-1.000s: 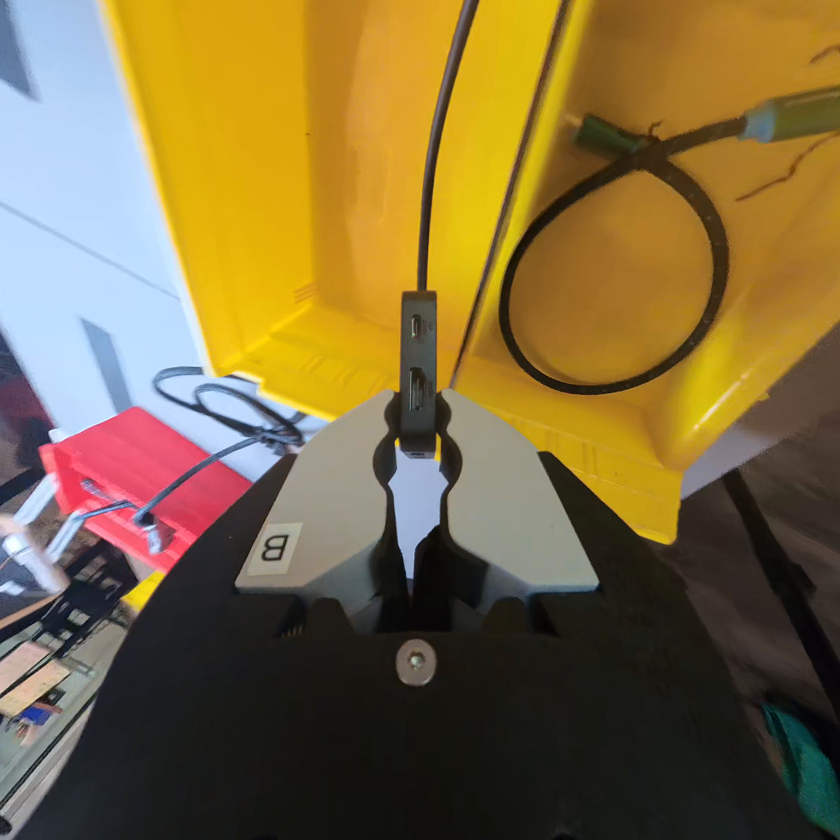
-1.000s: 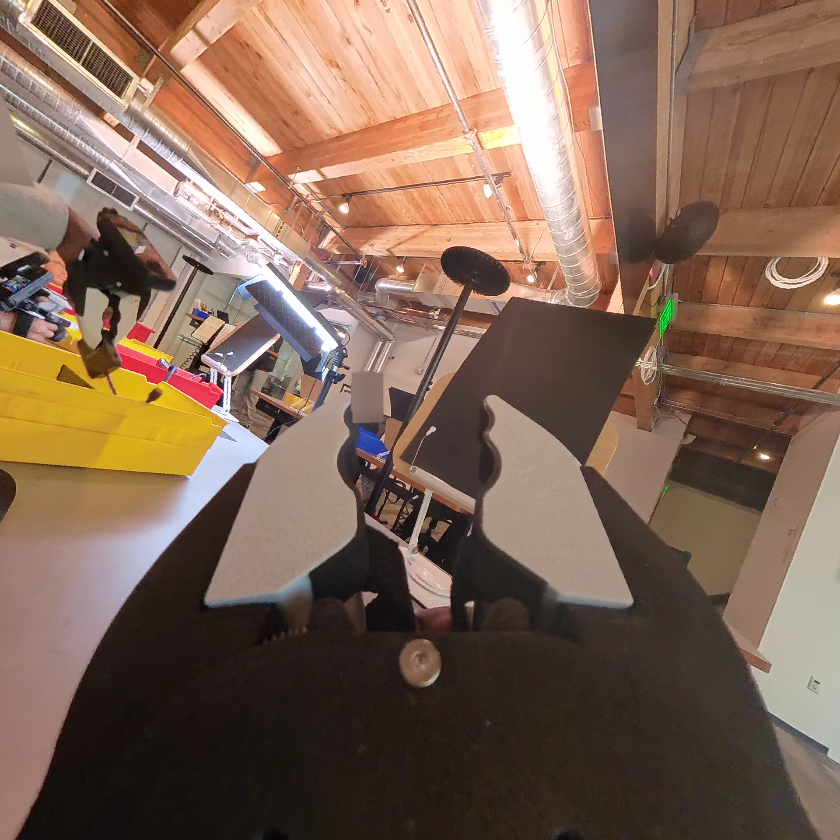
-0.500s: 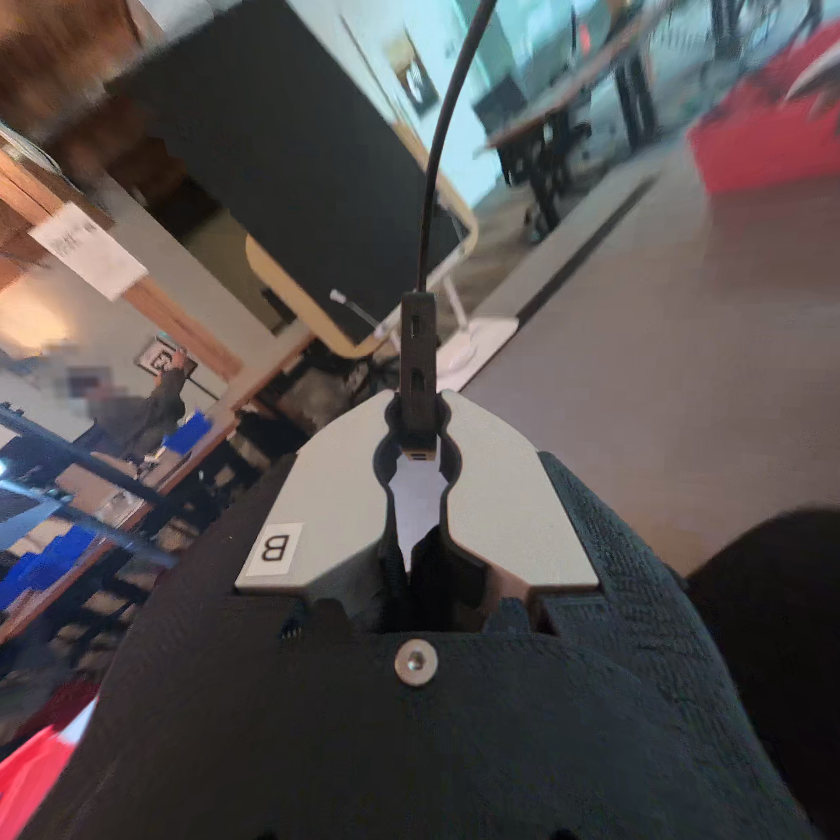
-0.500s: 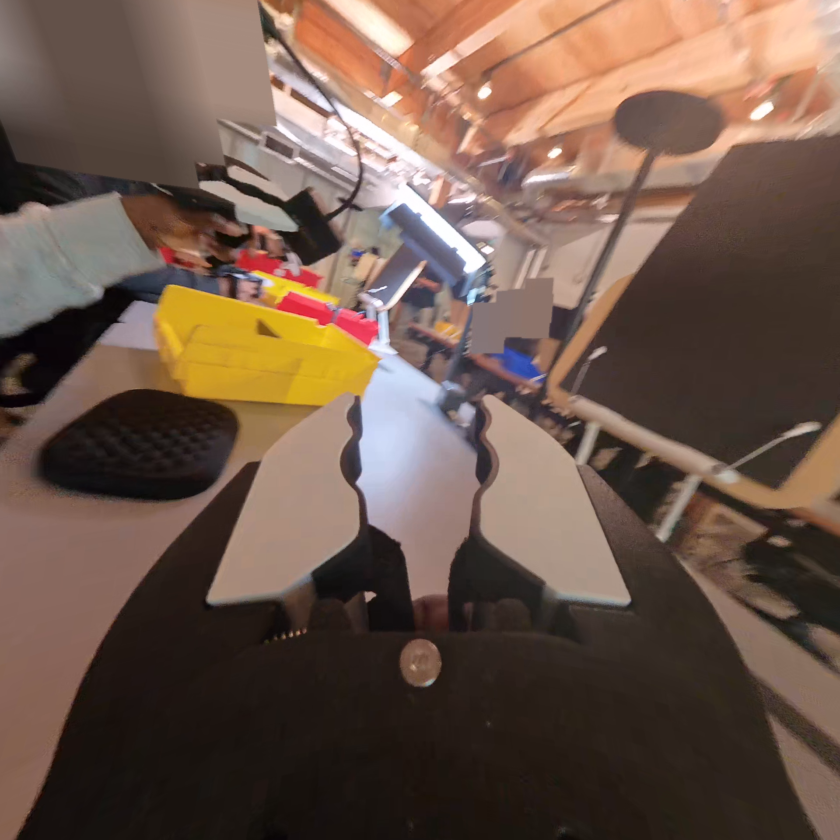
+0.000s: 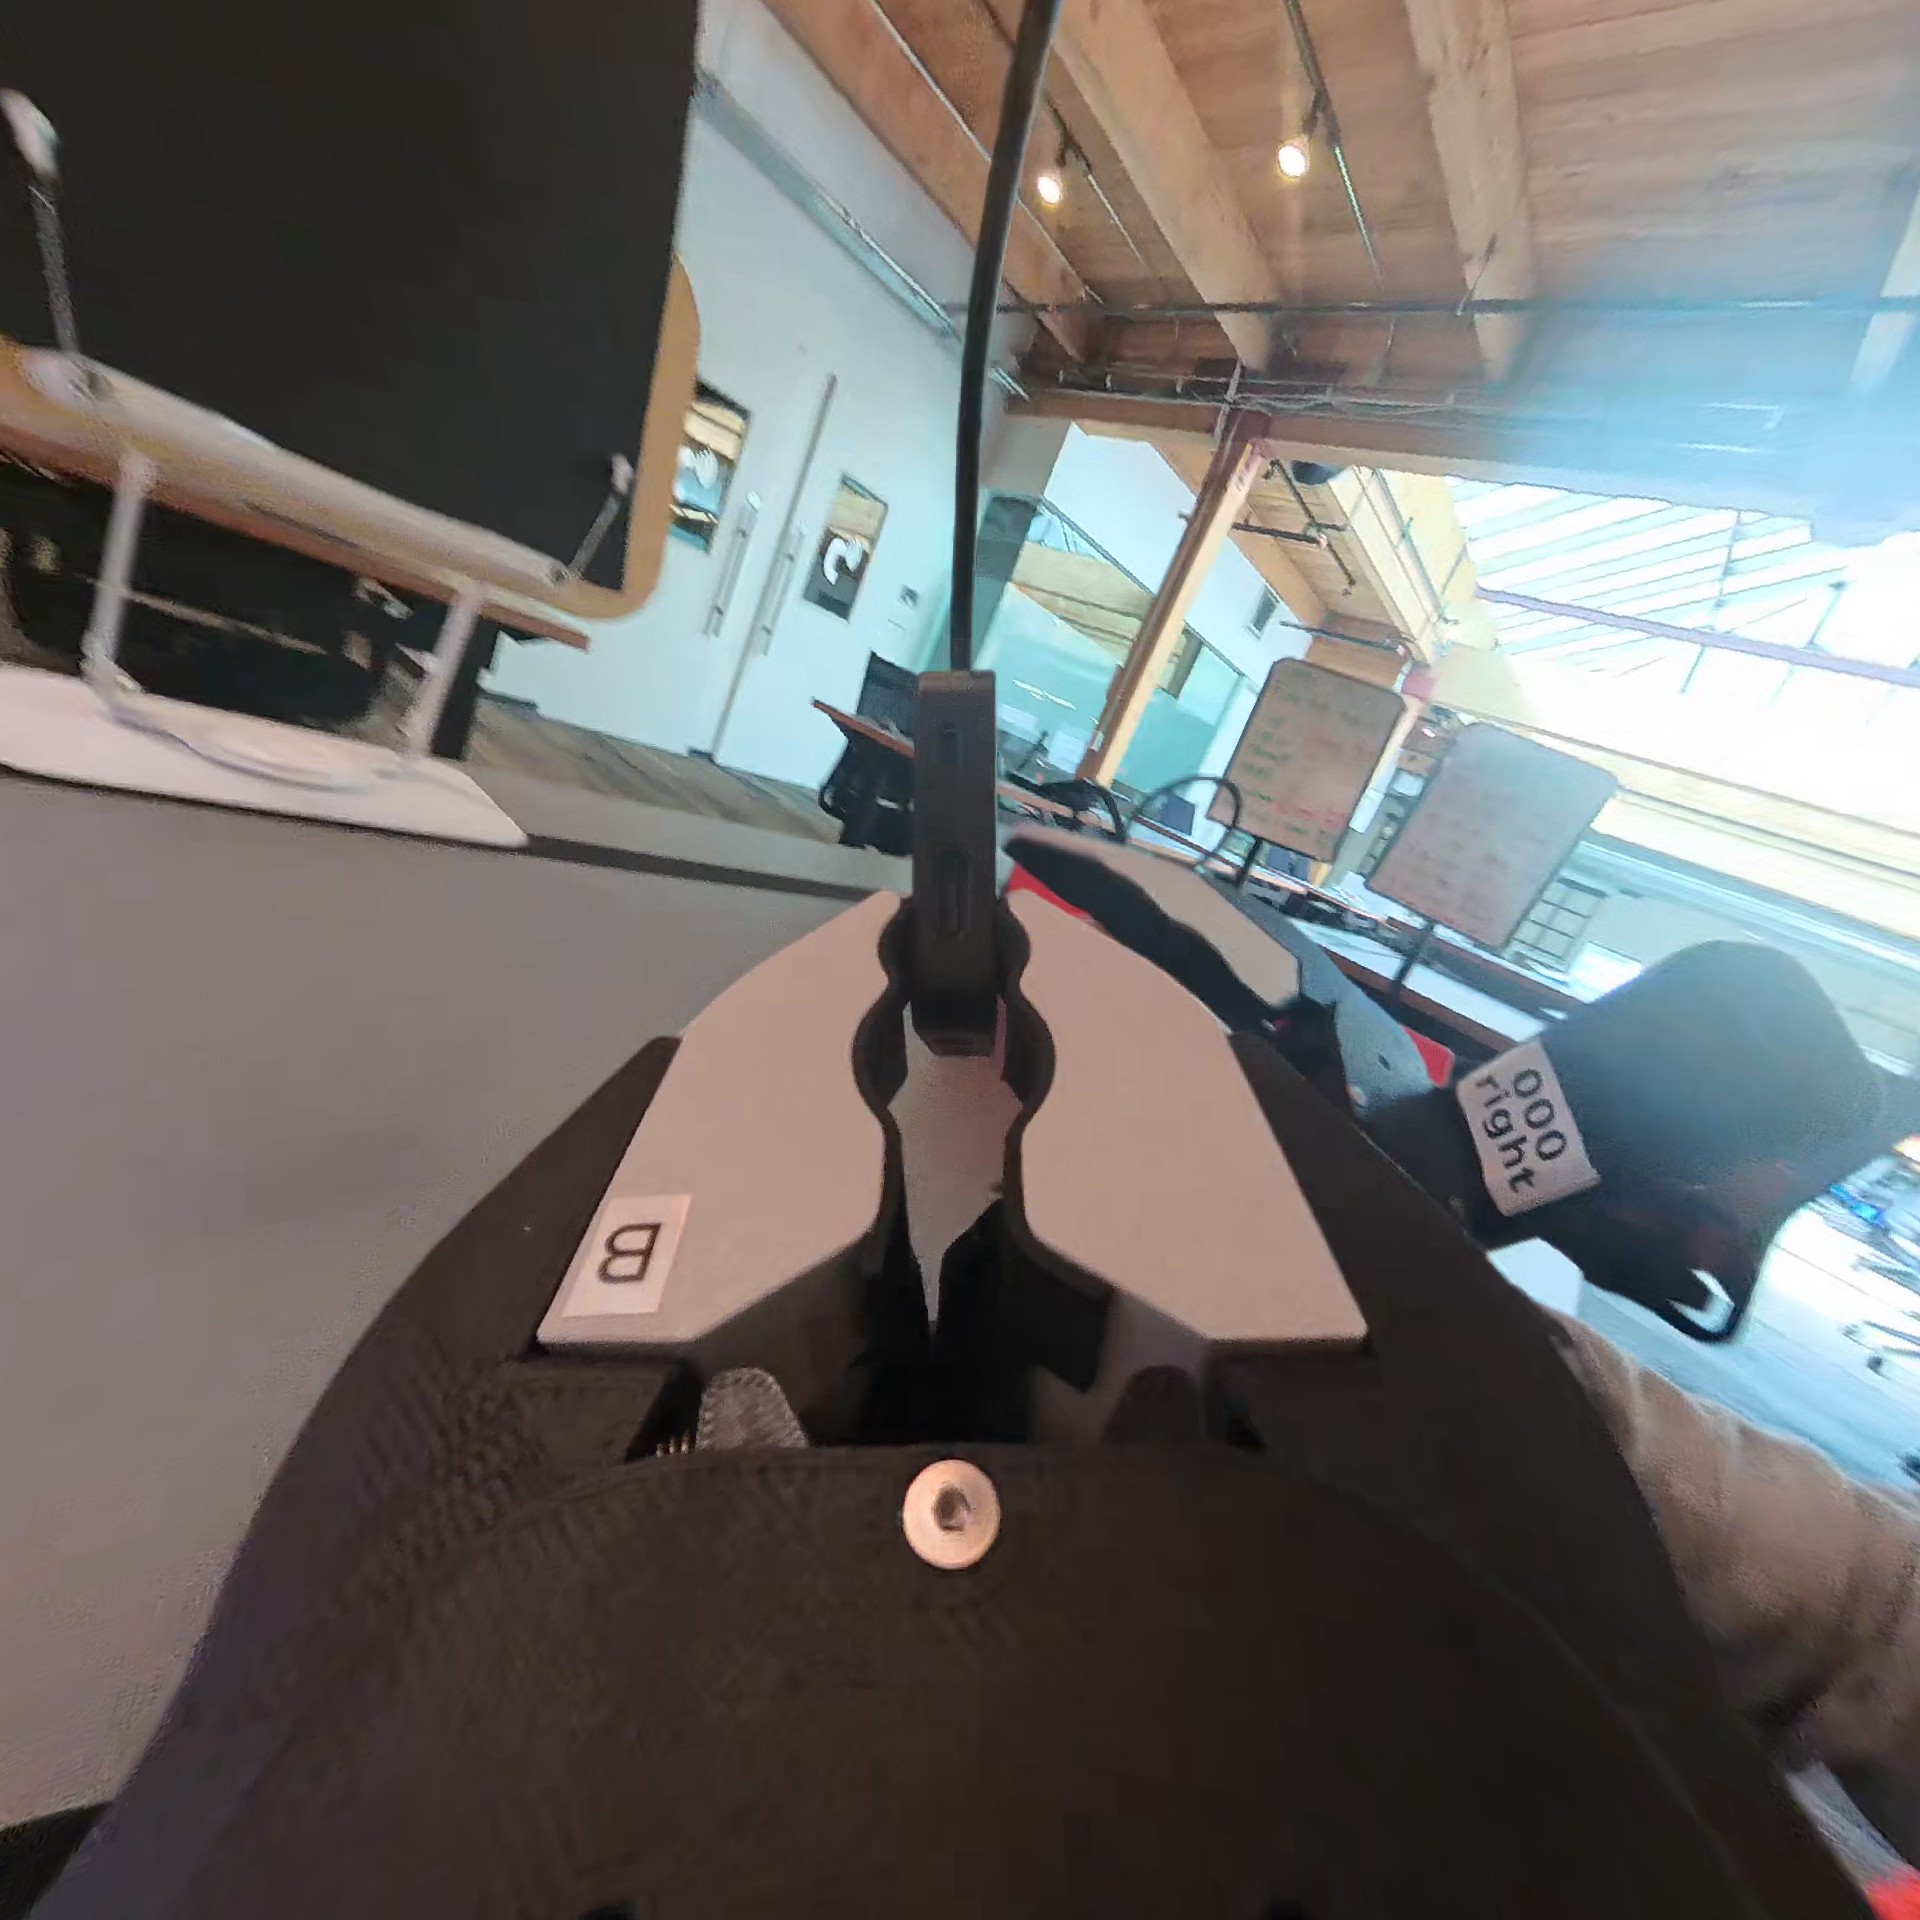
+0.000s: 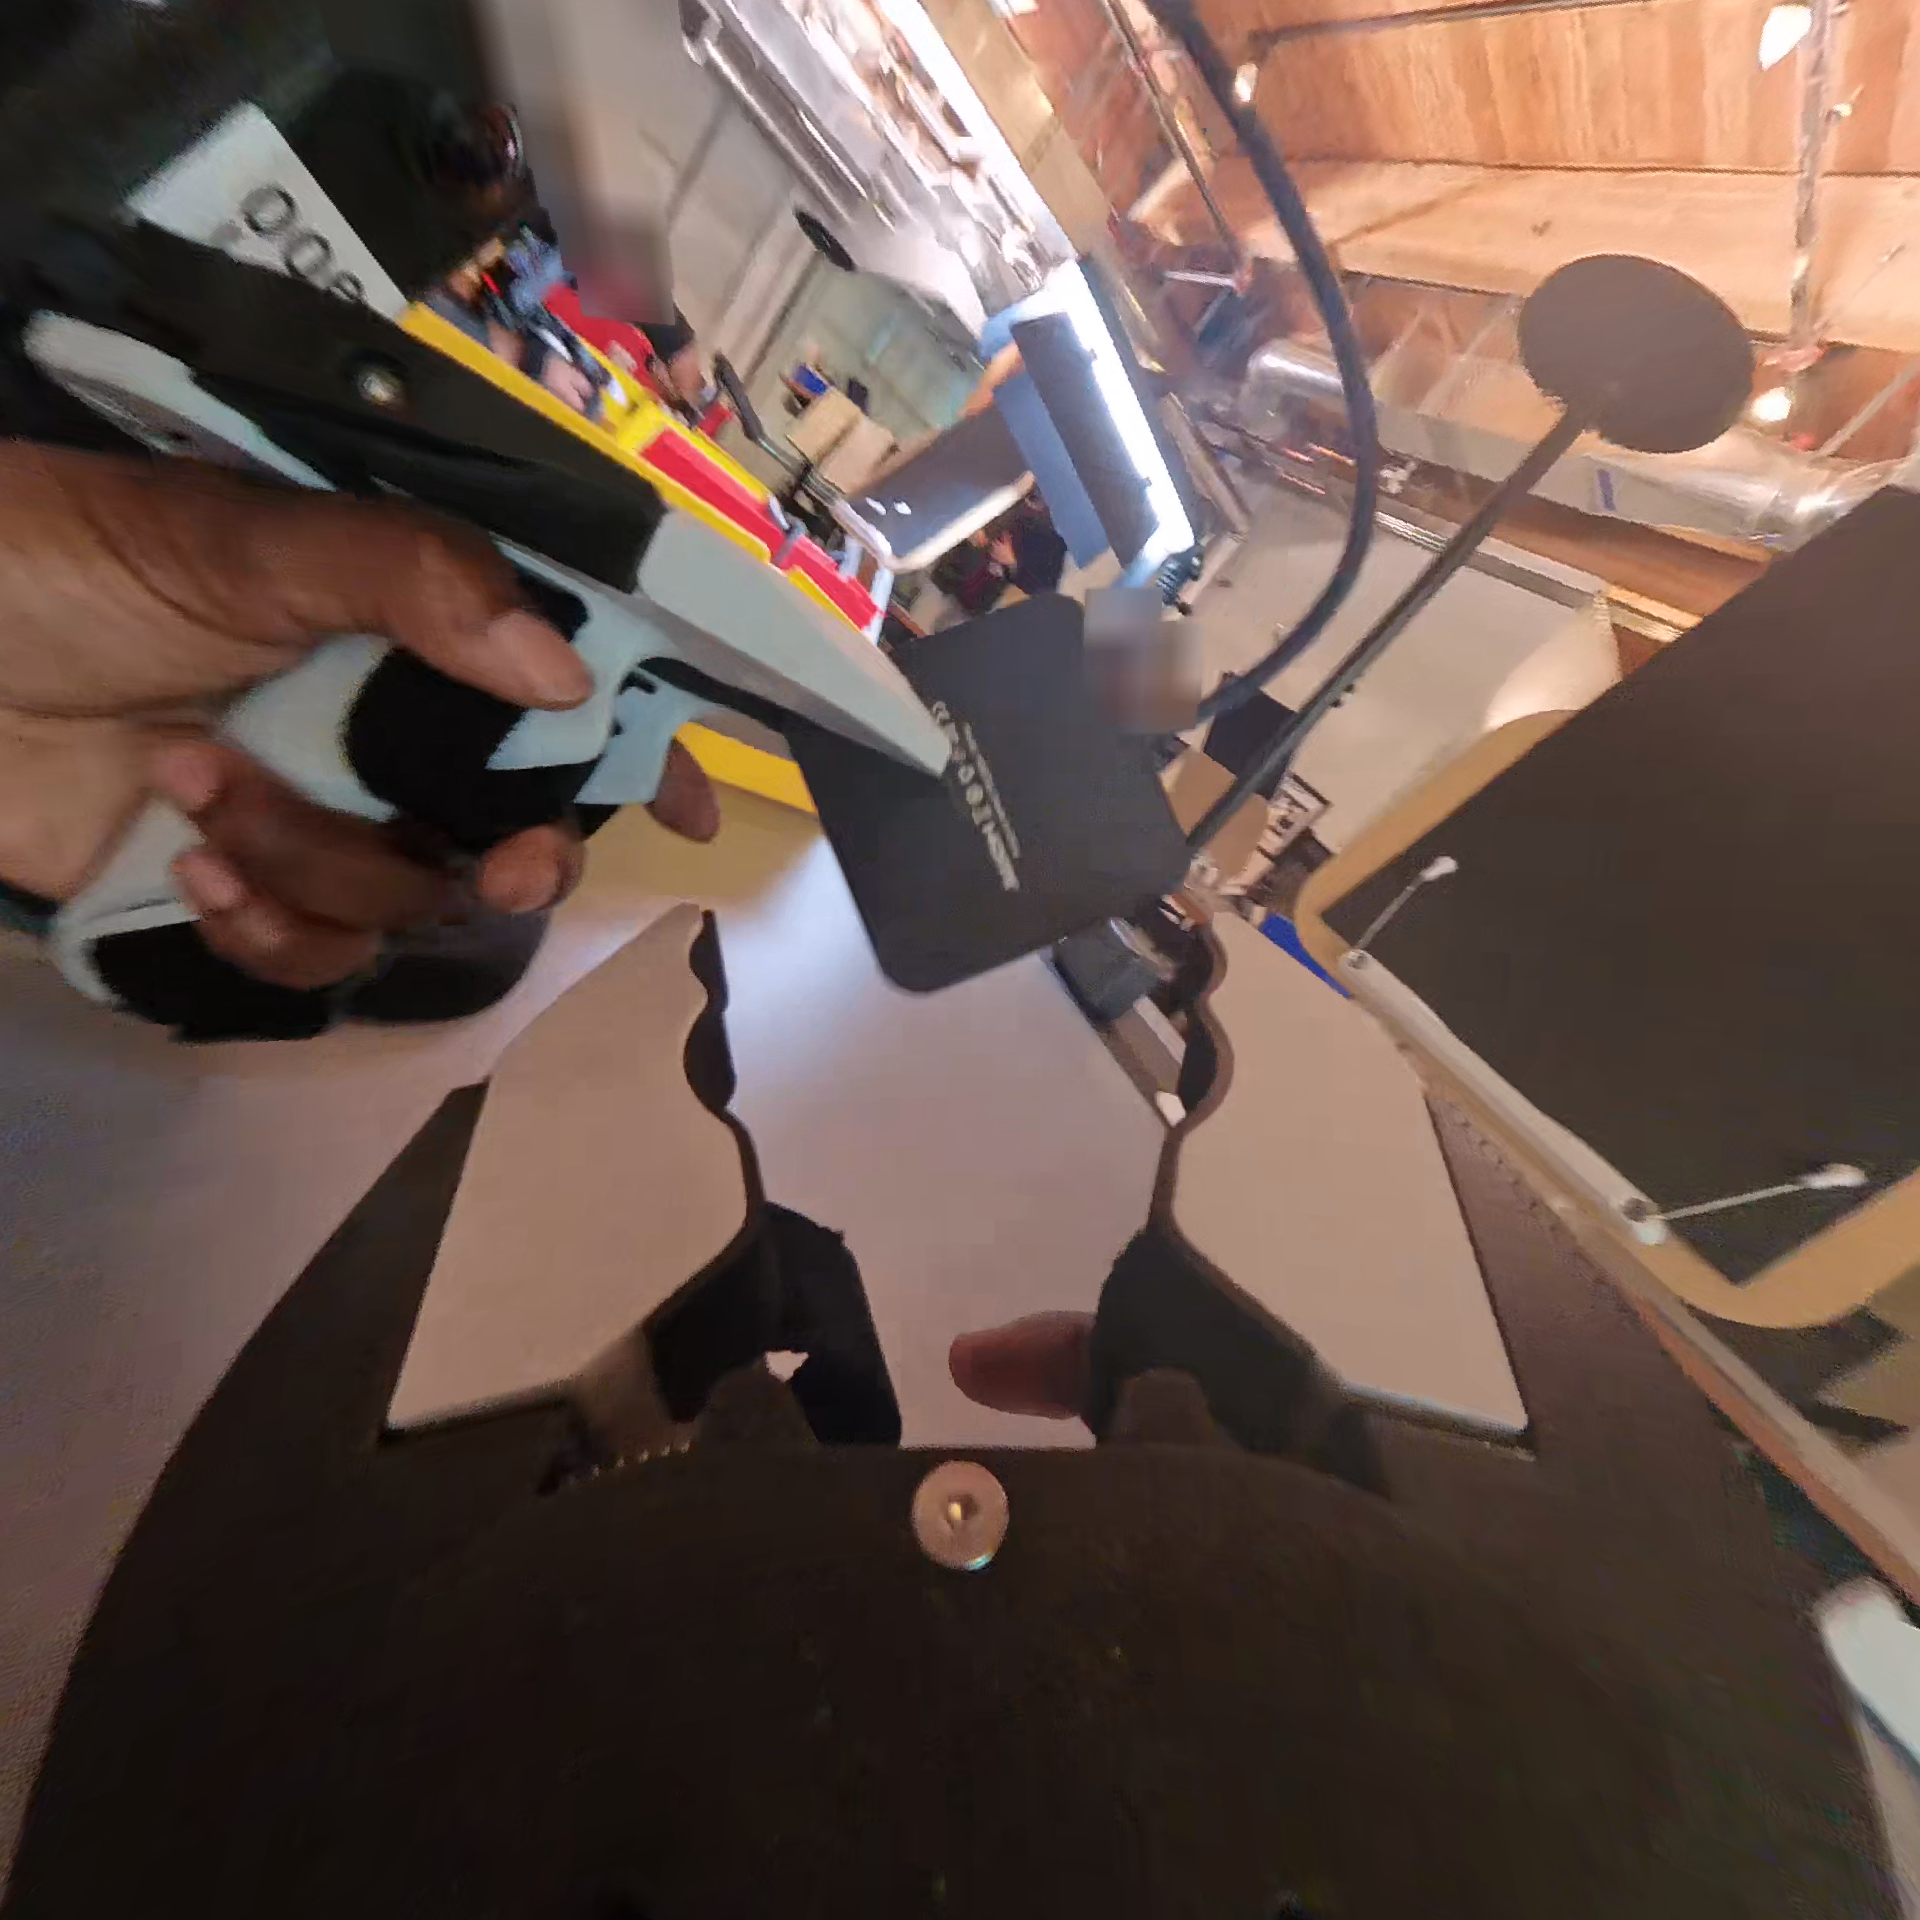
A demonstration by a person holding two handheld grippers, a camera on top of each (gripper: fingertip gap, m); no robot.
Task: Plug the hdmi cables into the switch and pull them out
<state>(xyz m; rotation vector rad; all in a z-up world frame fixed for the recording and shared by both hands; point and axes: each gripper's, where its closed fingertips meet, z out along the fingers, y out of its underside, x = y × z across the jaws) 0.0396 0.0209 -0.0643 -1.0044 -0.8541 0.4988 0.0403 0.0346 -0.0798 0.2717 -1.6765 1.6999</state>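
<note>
Grey table (image 5: pixel 312 1039), timber ceiling (image 5: pixel 1507 156); left gripper (image 5: pixel 951 935) pinching switch (image 5: pixel 954 831) (right gripper (image 6: pixel 956 997) agape)

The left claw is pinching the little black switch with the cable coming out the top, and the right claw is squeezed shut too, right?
Not quite. The left claw does pinch the black switch, with its cable running up from the top. But the right claw is open: the right wrist view shows a wide gap between its fingers, with nothing held in it.
</note>
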